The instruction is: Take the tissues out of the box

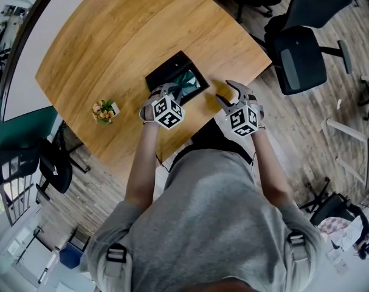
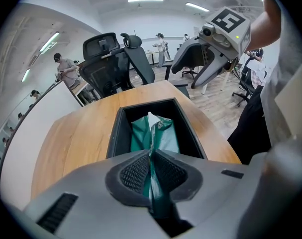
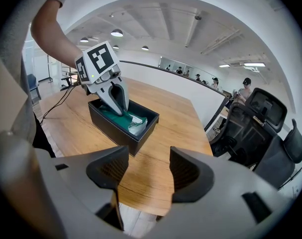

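A black open-top box [image 1: 164,73] [image 2: 116,128] [image 3: 107,121] sits near the front edge of the round wooden table [image 1: 123,35]. Inside it lies a green tissue pack [image 1: 192,83] [image 2: 163,133] [image 3: 111,116] with a white tissue end poking out. My left gripper [image 1: 174,92] [image 2: 151,176] [image 3: 119,103] reaches down into the box and is shut on a raised fold of the green wrapper. To the right of the box, my right gripper [image 1: 225,91] [image 2: 184,76] [image 3: 148,168] hangs open above the table edge, nothing between its pads.
A small potted plant [image 1: 104,110] stands on the table to the left of the box. Black office chairs [image 1: 300,56] [image 2: 108,66] [image 3: 262,128] stand beyond the table's right side. A cable [image 3: 58,103] trails over the table. People stand far off in the room.
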